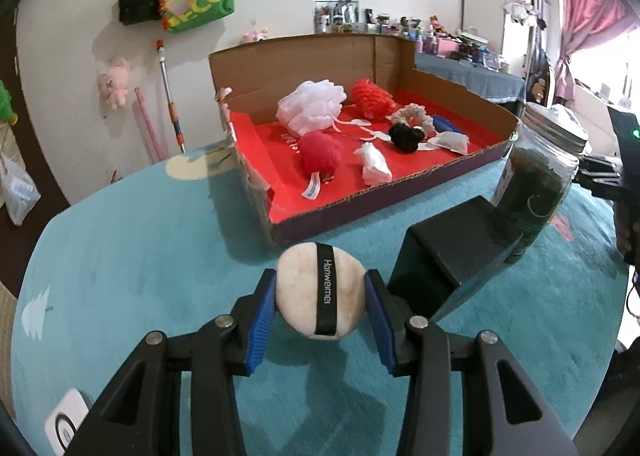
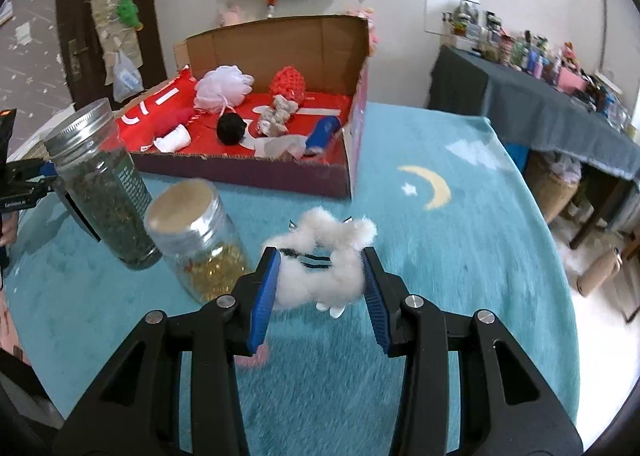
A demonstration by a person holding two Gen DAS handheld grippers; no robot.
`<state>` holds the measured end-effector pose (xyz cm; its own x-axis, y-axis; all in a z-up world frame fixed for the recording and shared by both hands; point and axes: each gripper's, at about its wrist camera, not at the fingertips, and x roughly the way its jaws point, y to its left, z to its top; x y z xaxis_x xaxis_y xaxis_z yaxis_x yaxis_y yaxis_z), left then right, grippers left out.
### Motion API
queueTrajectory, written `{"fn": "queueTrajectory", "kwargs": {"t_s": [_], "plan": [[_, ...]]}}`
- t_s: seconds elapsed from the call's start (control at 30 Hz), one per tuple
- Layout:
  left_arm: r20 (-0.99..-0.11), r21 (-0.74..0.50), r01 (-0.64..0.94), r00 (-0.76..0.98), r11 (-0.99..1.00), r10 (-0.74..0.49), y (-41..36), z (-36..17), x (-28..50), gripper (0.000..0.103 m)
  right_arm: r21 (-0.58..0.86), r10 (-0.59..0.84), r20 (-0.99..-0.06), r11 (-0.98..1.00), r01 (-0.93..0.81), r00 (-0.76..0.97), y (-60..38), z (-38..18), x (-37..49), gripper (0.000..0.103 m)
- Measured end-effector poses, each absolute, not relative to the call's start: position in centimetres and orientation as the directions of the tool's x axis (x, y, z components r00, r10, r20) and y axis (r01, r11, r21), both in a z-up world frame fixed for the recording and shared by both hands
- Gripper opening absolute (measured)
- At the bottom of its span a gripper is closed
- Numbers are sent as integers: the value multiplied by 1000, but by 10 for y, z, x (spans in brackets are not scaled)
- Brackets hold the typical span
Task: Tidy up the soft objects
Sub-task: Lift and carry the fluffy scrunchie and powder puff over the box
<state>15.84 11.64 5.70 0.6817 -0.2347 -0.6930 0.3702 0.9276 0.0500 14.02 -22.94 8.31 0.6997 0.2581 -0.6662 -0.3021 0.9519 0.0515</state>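
left hand-held gripper [image 1: 320,296] clamps cream puff [image 1: 320,290] — right hand-held gripper [image 2: 320,276] clamps white fluff [image 2: 320,262].

A white fluffy tuft [image 2: 326,260] is clamped between the blue pads of the right gripper [image 2: 320,284] above the teal cloth [image 2: 460,276]. Two lidded glass jars [image 2: 200,240] are seen at left, before the cardboard box [image 2: 280,176] of soft items.
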Motion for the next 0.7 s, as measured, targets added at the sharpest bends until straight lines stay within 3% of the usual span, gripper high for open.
{"fn": "queueTrajectory", "kwargs": {"t_s": [0.7], "plan": [[-679,83,489,666,868,-310,104,80,186,46,-3,336,-641,898,-440,690,-222,99,172,39]]}}
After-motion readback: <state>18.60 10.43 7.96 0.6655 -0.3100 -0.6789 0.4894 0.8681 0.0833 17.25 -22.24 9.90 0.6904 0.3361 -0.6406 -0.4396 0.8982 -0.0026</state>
